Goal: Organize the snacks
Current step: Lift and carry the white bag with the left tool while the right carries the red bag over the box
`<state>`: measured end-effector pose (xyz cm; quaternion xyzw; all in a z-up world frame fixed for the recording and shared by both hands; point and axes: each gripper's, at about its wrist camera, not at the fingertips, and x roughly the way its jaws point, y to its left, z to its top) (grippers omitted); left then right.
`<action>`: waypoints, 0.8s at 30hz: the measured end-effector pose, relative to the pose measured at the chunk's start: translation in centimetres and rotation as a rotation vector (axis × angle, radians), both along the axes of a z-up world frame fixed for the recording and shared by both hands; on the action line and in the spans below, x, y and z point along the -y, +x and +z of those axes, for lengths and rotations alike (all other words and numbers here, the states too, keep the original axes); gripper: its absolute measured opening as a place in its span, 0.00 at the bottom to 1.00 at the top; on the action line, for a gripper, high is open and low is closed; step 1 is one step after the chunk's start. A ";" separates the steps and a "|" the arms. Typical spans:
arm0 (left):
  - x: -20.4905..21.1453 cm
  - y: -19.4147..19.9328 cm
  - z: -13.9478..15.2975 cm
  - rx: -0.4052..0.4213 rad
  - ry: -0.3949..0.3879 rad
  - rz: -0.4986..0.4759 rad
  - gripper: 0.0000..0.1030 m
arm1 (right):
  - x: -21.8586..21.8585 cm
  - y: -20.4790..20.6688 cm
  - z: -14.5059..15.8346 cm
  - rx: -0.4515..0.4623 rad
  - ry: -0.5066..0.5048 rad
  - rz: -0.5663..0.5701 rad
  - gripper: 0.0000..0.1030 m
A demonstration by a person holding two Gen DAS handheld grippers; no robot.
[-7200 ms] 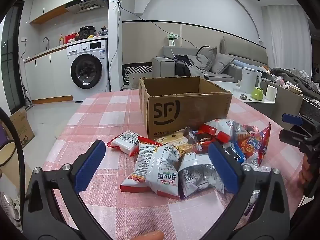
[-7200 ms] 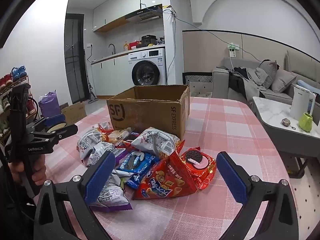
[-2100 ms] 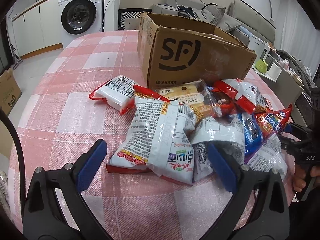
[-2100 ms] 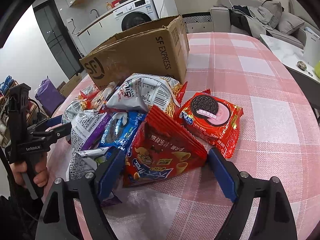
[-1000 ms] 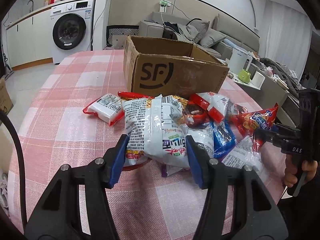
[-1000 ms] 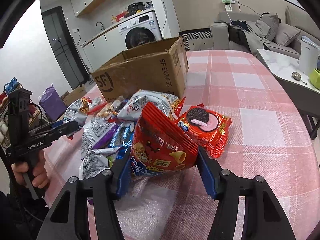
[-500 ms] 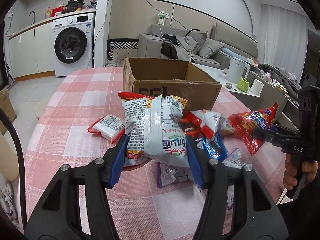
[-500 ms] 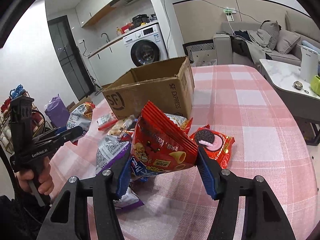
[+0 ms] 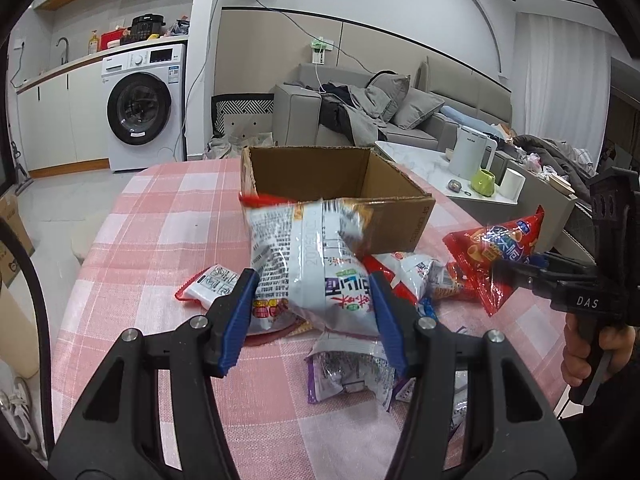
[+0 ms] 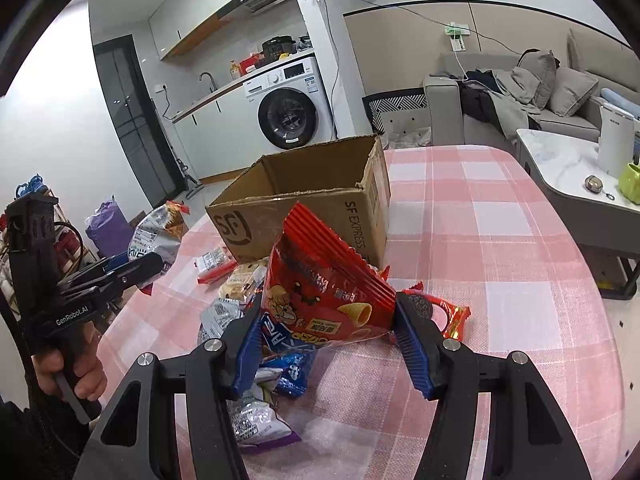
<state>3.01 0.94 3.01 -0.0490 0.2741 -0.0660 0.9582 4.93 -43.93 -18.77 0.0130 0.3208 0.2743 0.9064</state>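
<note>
Left tongs [image 9: 312, 312] clamp silver snack bag [image 9: 308, 264]; right tongs [image 10: 326, 344] clamp red chip bag [image 10: 324, 292], both seemingly lifted near cardboard box [image 10: 304, 216].

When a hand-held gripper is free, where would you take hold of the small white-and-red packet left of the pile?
Probably pinch the small white-and-red packet across its middle, coming down from above on its left side: it lies flat on the tablecloth, with bare cloth there and the pile crowding its right.

Open-topped cardboard box [image 9: 400, 216] (interior bare) behind snack pile [image 10: 256, 320].
</note>
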 end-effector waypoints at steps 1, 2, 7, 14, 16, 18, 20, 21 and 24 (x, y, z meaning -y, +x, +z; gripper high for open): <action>0.1 0.0 0.2 0.003 0.002 0.001 0.50 | -0.1 0.1 0.2 0.002 -0.002 0.001 0.59; 0.1 0.1 0.4 0.004 0.003 0.000 0.37 | -0.3 0.2 0.4 0.008 -0.003 0.002 0.59; 0.5 1.1 0.2 -0.036 0.003 -0.014 0.25 | -1.0 0.5 0.8 0.007 -0.007 0.010 0.59; -1.2 1.8 -2.1 -0.112 0.001 0.006 0.29 | -1.3 0.4 0.4 -0.006 -0.007 0.020 0.59; -1.5 2.1 -2.9 -0.155 -0.013 -0.012 0.42 | -1.4 0.4 0.4 -0.005 -0.007 0.022 0.59; -1.5 2.3 -3.9 -0.189 -0.023 -0.024 0.62 | -1.4 0.4 0.2 -0.007 -0.007 0.023 0.59; -1.2 2.8 -5.0 -0.228 -0.009 -0.030 0.67 | -1.5 0.5 0.0 -0.011 -0.010 0.024 0.59; -1.0 3.1 -5.9 -0.261 -0.004 -0.034 0.69 | -1.5 0.5 -0.1 -0.013 -0.012 0.025 0.59; -0.8 3.5 -7.1 -0.299 -0.036 -0.059 0.72 | -1.5 0.6 -0.3 -0.017 -0.013 0.027 0.59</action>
